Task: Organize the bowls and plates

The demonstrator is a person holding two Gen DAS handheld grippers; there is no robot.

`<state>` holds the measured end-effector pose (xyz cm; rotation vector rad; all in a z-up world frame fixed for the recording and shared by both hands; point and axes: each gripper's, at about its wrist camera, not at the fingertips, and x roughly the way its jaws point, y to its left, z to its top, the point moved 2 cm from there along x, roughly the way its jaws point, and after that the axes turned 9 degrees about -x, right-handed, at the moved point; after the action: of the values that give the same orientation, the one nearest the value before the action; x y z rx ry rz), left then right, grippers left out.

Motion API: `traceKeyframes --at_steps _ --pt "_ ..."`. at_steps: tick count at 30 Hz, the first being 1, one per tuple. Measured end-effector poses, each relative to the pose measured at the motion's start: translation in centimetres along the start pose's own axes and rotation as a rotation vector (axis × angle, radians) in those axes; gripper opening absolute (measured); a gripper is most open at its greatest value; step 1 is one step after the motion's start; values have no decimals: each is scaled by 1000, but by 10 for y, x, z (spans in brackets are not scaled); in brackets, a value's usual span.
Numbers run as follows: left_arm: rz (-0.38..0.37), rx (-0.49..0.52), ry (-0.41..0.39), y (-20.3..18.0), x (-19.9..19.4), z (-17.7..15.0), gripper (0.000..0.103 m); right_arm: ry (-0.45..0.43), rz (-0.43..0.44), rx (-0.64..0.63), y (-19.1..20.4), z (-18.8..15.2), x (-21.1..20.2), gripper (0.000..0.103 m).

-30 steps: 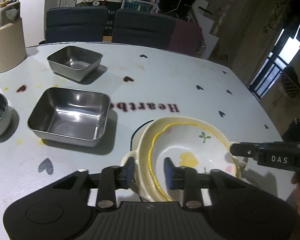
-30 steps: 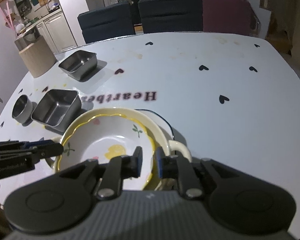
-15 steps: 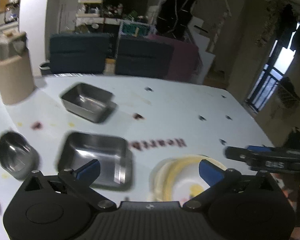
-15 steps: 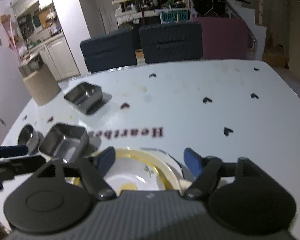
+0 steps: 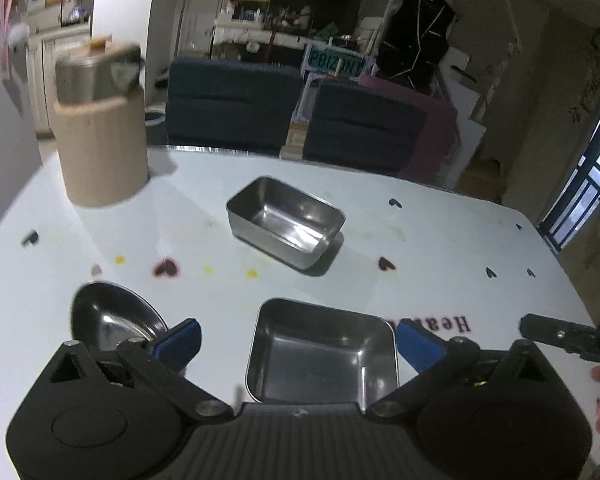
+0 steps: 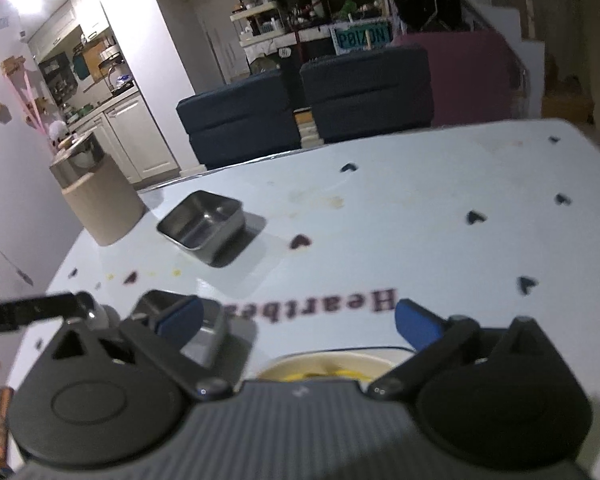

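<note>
Your left gripper is closing, nothing held yet. The square steel bowl looks light and slippery; pinch its three o'clock rim.

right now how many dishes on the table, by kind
square steel trays: 2, near and far
round steel bowl: 1
cream ceramic bowl: 1 visible, mostly hidden
total: 4
</note>
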<state>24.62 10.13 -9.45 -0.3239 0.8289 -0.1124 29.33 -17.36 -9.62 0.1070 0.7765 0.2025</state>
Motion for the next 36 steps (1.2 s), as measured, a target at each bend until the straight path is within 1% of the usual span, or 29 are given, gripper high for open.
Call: traceKeyframes --at_steps 2,4,5,7,9,10,11,15,17,18,20,21,22,24,25,26,27,28,33,36 --pt "7 3 22 5 11 1 82 43 34 25 7 6 13 99" --pt "19 4 48 9 23 2 74 80 94 48 14 10 26 82" --pt "22 3 63 11 30 1 70 100 113 65 17 11 33 78" --pt "27 0 91 15 42 1 63 143 149 95 23 12 51 64" --pt "41 3 116 18 54 0 58 190 166 105 28 9 66 55" --pt "43 5 126 20 59 0 55 212 162 108 30 7 73 52" --pt "39 4 137 22 64 0 52 233 154 108 33 5 81 51" --pt "51 5 167 27 79 -2 49 278 158 120 41 -1 103 47" --pt "48 2 182 29 84 -3 39 294 165 115 44 -3 109 43" --pt "46 -1 190 30 86 -4 36 301 169 109 46 -3 111 38" --pt "43 -1 208 32 90 -5 20 309 140 74 51 -3 115 35" --pt "45 1 216 32 92 -6 18 307 132 56 54 -3 116 32" --pt "48 3 223 33 93 -7 18 300 138 49 53 -3 114 21" --pt "47 3 229 34 95 -8 18 320 171 59 55 -4 117 17" --pt "45 3 232 34 95 -8 17 327 173 48 56 -3 119 17" --pt "42 4 233 34 95 -8 13 330 168 26 59 -4 119 17" --pt "44 6 234 34 95 -9 13 335 164 14 62 -4 120 16" --pt "46 11 233 33 95 -9 12 340 168 7 65 -5 121 10" --pt "26 12 185 30 82 -5 12 332 146 -34 74 -6 121 9" --pt "17 13 161 28 72 -3 12 316 154 -26 74 -5 116 9"
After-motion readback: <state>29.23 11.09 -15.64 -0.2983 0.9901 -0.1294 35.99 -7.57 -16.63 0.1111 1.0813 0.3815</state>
